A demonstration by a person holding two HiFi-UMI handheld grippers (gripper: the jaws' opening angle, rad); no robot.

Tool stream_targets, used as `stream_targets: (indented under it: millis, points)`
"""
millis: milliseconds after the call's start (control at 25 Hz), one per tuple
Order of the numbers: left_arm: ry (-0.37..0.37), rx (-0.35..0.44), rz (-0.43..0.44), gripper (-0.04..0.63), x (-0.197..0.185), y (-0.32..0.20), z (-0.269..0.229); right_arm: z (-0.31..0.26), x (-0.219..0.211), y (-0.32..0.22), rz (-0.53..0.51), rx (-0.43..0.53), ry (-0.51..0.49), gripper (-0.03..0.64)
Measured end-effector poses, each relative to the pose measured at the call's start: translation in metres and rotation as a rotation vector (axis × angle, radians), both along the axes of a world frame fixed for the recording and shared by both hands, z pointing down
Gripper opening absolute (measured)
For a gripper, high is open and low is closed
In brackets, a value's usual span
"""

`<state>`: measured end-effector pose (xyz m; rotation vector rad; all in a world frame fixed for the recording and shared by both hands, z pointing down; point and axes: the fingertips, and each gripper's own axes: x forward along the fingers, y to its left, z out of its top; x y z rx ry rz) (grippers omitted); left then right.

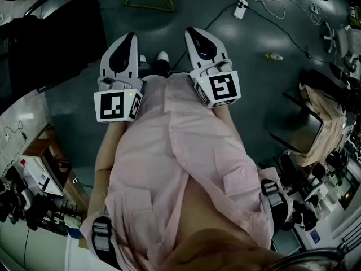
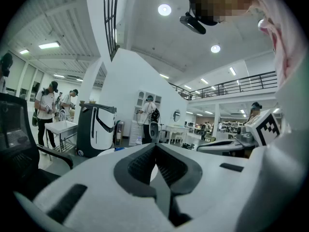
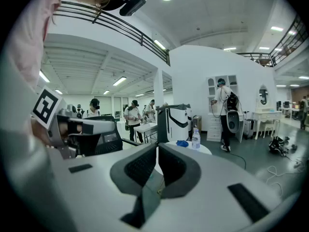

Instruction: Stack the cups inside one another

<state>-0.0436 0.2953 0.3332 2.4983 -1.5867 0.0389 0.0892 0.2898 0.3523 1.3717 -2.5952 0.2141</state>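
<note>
We hold the left gripper (image 2: 155, 146) and right gripper (image 3: 157, 148) clenched empty at our waist, likely resting because 0 cups are in sight.

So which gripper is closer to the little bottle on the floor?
Right. The bottle lies to the right of the right gripper; the left gripper is even farther left.

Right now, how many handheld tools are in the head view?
2. The left tool is held against the pink shirt on the left, the right tool beside it; both are shut and empty. None looks hidden.
</note>
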Motion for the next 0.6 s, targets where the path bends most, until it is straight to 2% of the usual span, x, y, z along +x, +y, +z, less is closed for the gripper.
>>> stream_targets:
  millis: [200, 600]
  points:
    - [0.022, 0.009, -0.082, 0.015, -0.008, -0.007, -0.005, -0.004, 0.015, -0.002, -0.003, 0.013, 0.003, 0.037]
    - [-0.033, 0.015, -0.035, 0.016, 0.015, 0.003, -0.004, -0.001, 0.026, -0.004, -0.025, 0.009, -0.004, 0.037]
